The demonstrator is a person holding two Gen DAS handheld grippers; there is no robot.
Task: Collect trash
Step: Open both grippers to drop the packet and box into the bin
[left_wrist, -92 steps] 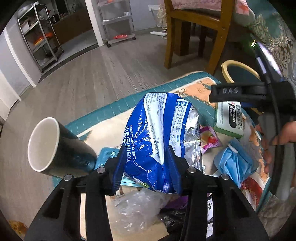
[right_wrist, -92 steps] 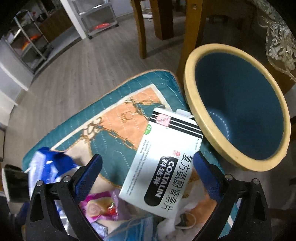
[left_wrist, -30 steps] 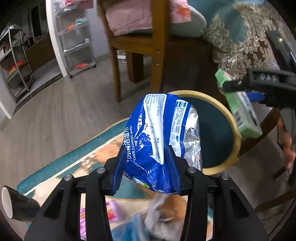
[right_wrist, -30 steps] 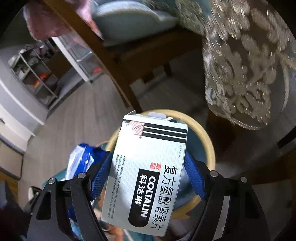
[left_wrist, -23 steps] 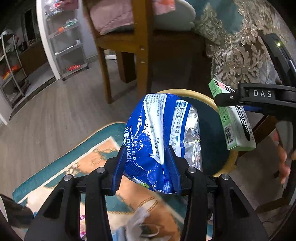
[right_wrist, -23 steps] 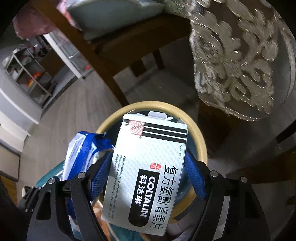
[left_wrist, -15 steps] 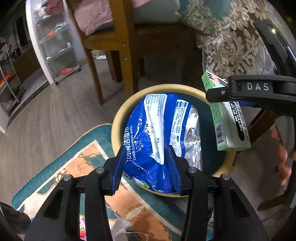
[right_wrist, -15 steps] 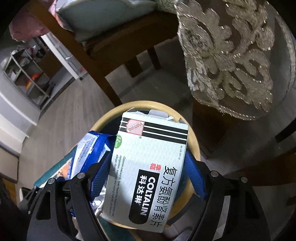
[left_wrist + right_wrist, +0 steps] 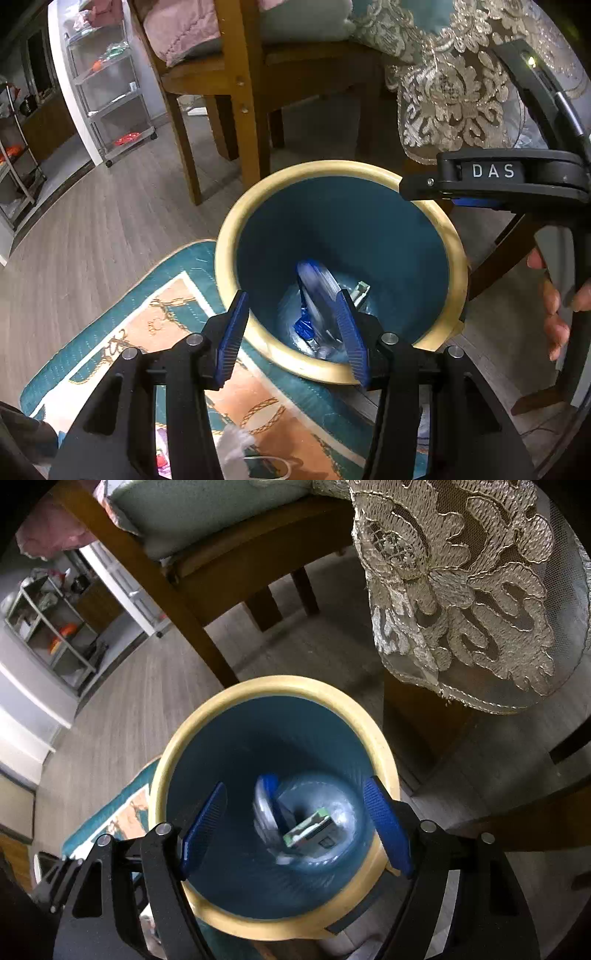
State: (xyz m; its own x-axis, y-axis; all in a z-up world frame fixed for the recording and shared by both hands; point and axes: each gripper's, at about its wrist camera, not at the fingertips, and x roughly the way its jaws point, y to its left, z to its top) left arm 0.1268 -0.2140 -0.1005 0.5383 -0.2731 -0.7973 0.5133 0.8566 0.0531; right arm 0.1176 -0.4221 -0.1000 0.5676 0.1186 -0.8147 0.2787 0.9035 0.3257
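Note:
A teal bin with a yellow rim (image 9: pixel 236 229) stands on the floor beside a mat. My left gripper (image 9: pixel 291 295) hangs over its near edge, its jaws opening with nothing between them. Blurred, deep in the bin, is the blue wipes pack (image 9: pixel 314 291), with the medicine box (image 9: pixel 360 290) beside it. My right gripper (image 9: pixel 295 784) stands open and bare over the bin's rim (image 9: pixel 162 775). Straight below it are the wipes pack (image 9: pixel 266 808) and the green-and-white box (image 9: pixel 310 832) near the bottom. One finger of the right gripper (image 9: pixel 417 186) reaches over the bin's right rim.
A wooden chair (image 9: pixel 240 110) and a lace tablecloth (image 9: pixel 454 92) stand close behind the bin. The patterned mat (image 9: pixel 166 332) at lower left holds crumpled white trash (image 9: pixel 231 448) and a pink wrapper (image 9: pixel 162 458). A hand (image 9: pixel 557 306) holds the right gripper's handle. Metal shelves (image 9: pixel 110 92) stand far left.
Both grippers came over the bin and opened. The wipes pack left the left jaws and the medicine box left the right jaws; both are now down inside the bin.

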